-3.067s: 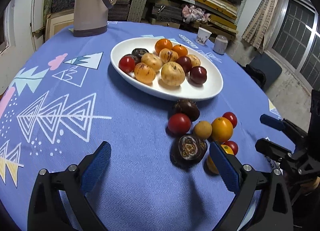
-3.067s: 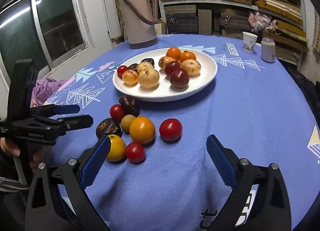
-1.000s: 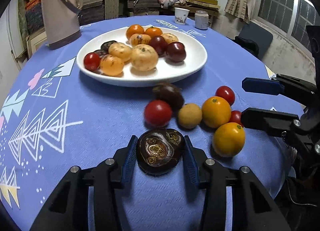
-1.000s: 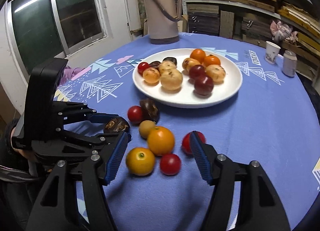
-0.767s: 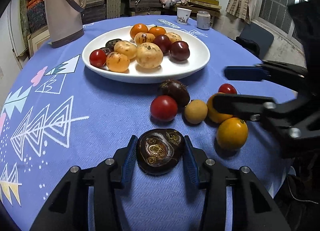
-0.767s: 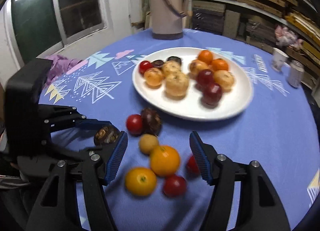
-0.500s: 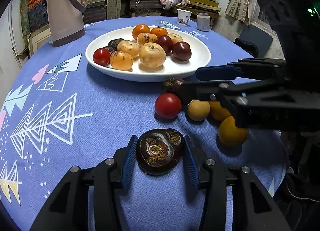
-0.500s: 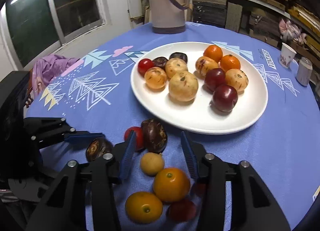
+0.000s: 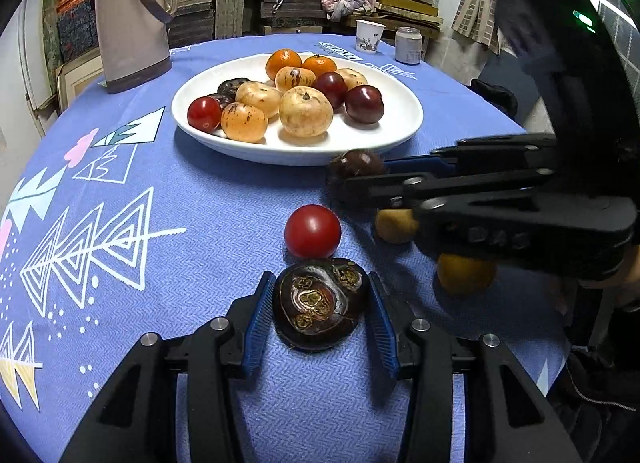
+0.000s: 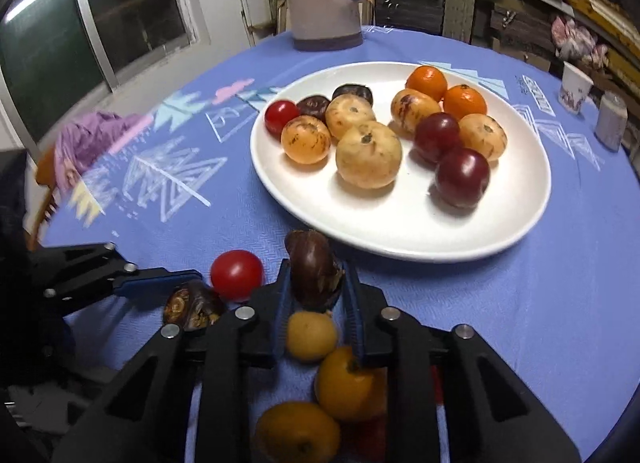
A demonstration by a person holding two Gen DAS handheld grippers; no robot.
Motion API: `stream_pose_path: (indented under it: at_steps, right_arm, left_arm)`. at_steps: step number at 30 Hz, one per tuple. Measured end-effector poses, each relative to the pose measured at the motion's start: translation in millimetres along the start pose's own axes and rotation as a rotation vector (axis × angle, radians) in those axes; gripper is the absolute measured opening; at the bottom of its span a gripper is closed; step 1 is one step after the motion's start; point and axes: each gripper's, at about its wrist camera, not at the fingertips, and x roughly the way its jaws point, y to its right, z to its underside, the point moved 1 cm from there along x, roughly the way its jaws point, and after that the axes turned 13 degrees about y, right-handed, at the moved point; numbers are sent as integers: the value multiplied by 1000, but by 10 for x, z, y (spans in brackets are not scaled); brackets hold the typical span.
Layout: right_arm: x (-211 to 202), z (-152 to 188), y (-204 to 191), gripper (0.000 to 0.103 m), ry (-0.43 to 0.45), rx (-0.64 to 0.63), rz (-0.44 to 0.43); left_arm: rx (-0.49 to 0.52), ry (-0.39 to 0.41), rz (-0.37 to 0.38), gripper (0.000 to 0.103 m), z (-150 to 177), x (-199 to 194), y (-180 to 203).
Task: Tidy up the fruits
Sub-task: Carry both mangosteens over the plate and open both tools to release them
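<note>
A dark brown fruit sits low in the centre of the right wrist frame, just below the white plate, clenched between the blue pads of the right gripper. In the left wrist view, bottom centre, the left gripper grasps a dark cut fruit on the blue tablecloth, a red tomato just above it.

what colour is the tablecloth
Blue tablecloth with white, pink and yellow triangle patterns; clearest in the left wrist view.
</note>
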Motion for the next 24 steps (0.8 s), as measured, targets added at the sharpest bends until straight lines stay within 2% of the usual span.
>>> stream_pose_path:
  at_steps: [5,9,16,20,24]
  right_arm:
    - [-315,-32,156,23,56,81,-48]
    - [-514,-61,248,23,98,113,-50]
    - [-764,-190,382,23,170,140,-60]
    - [-767,-304,511,23,211,162,-48]
    - [-575,-387,611,23,190,188,-48]
  left_arm:
    - [-13,18,7,46,-48,-63,-21]
    - [-14,53,-5,46,-153,-182,-43]
    - [-8,105,-13,46,-517,-257,-96]
    - [-12,139,-30,46,-765,-153,-154]
    - [-71,134,-28,46,-995,100,-266]
